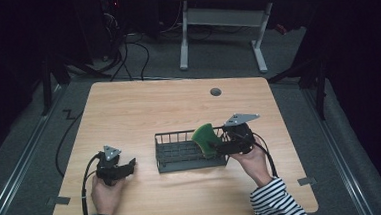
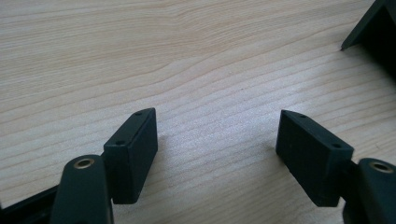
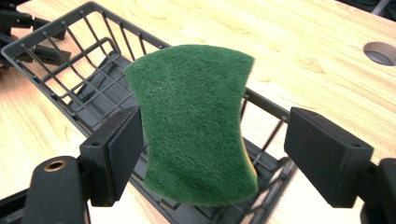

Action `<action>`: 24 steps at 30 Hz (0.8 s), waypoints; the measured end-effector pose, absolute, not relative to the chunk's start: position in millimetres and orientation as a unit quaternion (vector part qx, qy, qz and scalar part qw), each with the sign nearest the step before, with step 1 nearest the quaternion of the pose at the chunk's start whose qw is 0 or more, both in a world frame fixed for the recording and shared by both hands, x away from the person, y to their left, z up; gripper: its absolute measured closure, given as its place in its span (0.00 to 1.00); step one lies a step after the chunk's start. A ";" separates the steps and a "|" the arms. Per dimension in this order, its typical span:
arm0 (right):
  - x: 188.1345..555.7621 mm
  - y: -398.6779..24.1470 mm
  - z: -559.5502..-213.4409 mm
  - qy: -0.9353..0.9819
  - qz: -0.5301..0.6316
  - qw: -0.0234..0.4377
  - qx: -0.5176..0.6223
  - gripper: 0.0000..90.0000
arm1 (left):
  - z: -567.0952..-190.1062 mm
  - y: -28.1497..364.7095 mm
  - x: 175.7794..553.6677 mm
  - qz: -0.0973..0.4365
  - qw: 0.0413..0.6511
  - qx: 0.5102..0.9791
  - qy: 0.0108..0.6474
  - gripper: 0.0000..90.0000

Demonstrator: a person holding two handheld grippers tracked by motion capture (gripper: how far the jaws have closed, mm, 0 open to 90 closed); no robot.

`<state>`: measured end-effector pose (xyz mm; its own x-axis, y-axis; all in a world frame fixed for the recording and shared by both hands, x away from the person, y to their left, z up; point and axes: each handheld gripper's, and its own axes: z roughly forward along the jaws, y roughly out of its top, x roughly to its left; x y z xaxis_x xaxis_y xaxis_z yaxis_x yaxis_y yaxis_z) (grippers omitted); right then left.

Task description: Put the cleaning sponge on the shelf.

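Green sponge (image 3: 194,123) seen between parted jaws of right gripper (image 3: 212,154), touching one jaw only, above wire basket (image 1: 181,153), left gripper (image 2: 217,151) released, rested on table (image 1: 143,105)

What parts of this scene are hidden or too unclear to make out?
- Right gripper view: the sponge hides part of the wire basket floor behind it.
- Same view: whether the right jaw touches the sponge is unclear.
- Left gripper view: a dark object is cut off by the frame's corner.

Bright, evenly lit table (image 1: 128,106) — dark, murky surroundings (perhaps slight blur up close).
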<state>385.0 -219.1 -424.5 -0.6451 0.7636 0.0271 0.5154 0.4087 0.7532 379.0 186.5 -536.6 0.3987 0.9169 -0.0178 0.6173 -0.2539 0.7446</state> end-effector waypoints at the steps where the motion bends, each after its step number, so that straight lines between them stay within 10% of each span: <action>1: 383.9 -221.1 -423.3 0.822 0.381 0.164 0.390 0.22 | -536.6 186.5 379.1 0.217 0.346 0.762 0.504 0.33; 24: 360.1 -274.3 -408.7 0.778 0.413 0.181 0.438 0.27 | -536.6 186.7 379.0 0.216 0.346 0.761 0.504 0.33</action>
